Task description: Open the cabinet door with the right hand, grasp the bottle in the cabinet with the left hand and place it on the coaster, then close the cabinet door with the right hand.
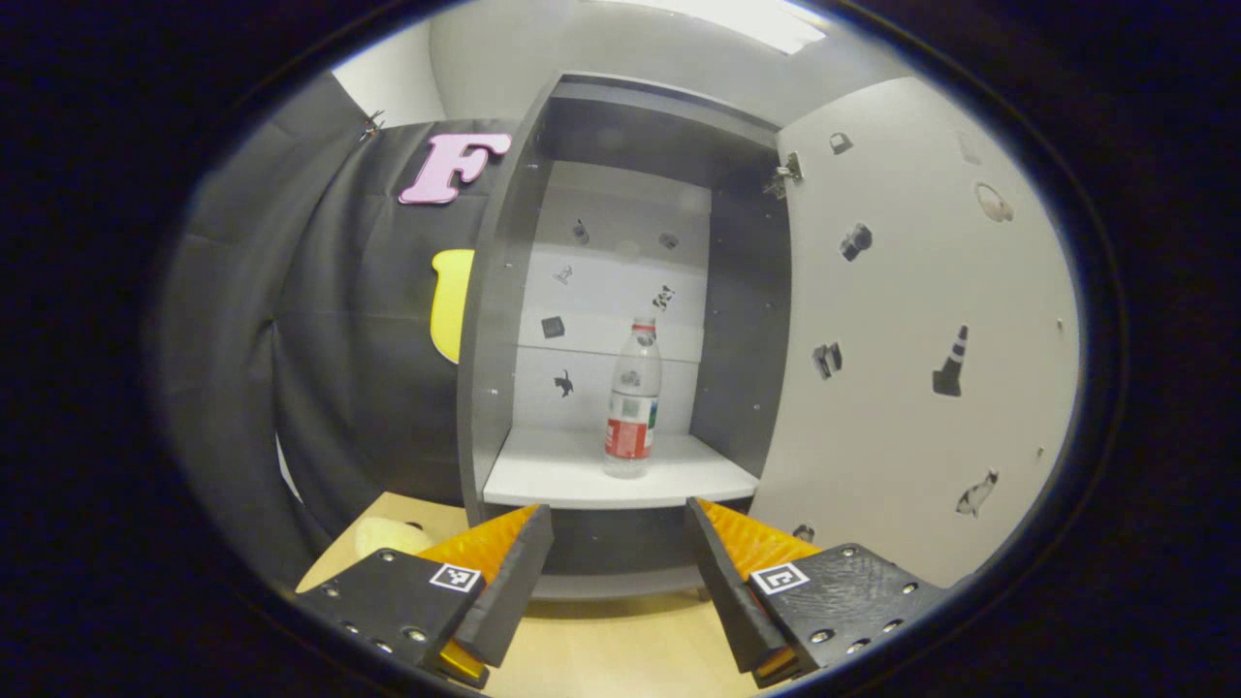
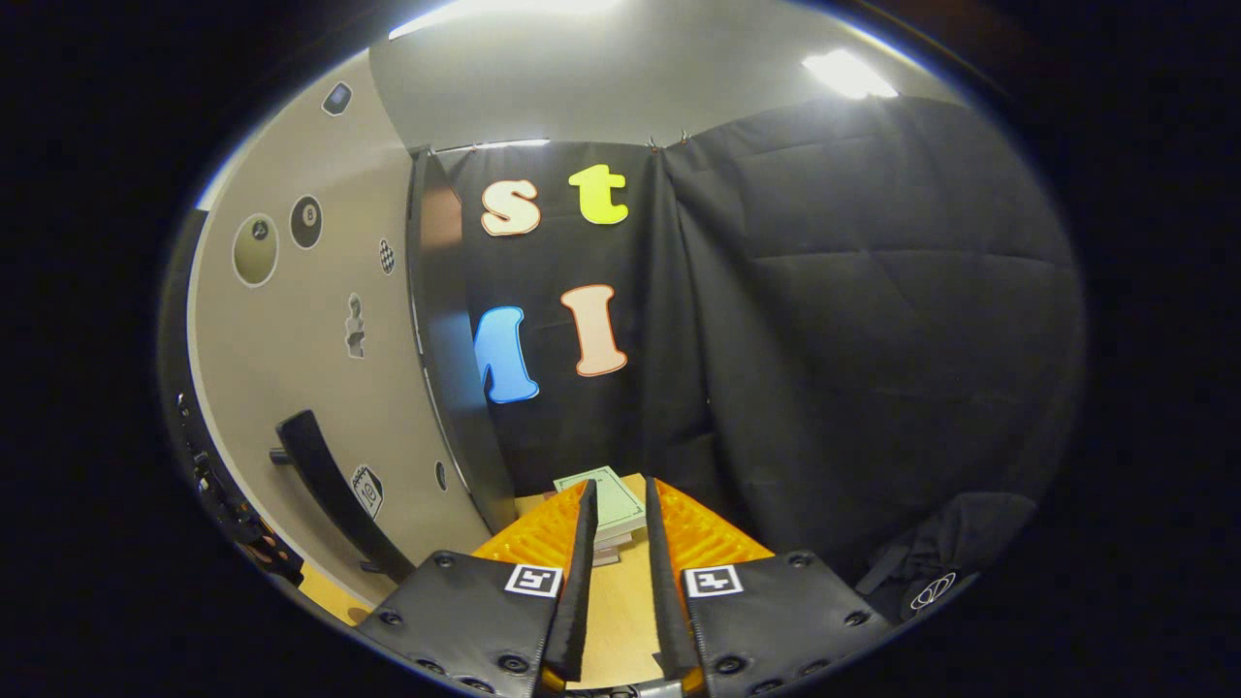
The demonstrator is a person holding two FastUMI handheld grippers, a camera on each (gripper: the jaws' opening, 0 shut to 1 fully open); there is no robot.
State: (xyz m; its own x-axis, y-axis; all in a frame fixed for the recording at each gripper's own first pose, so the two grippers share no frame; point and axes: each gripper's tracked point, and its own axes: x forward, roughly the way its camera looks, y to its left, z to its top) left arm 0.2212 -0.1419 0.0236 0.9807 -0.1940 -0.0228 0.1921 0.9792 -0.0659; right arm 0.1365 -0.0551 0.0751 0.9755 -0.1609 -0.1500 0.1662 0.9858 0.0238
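Left gripper view: my left hand-held gripper (image 1: 619, 543) is hanging with its fingers spread wide and nothing between them, low over the counter (image 1: 601, 650).
Bottle: the bottle (image 1: 632, 400) is standing upright on the white cabinet shelf (image 1: 543, 475), straight ahead of my left fingers and above them, its long axis vertical.
Approach: I am judging the left side nearer; it needs to go forward and up, fingers closing across the bottle's body.
Door: the cabinet door (image 1: 921, 320) is standing swung open to the right.
Right gripper view: my right hand-held gripper (image 2: 617, 523) is sitting nearly closed and empty, the door handle (image 2: 334, 490) off to its left.
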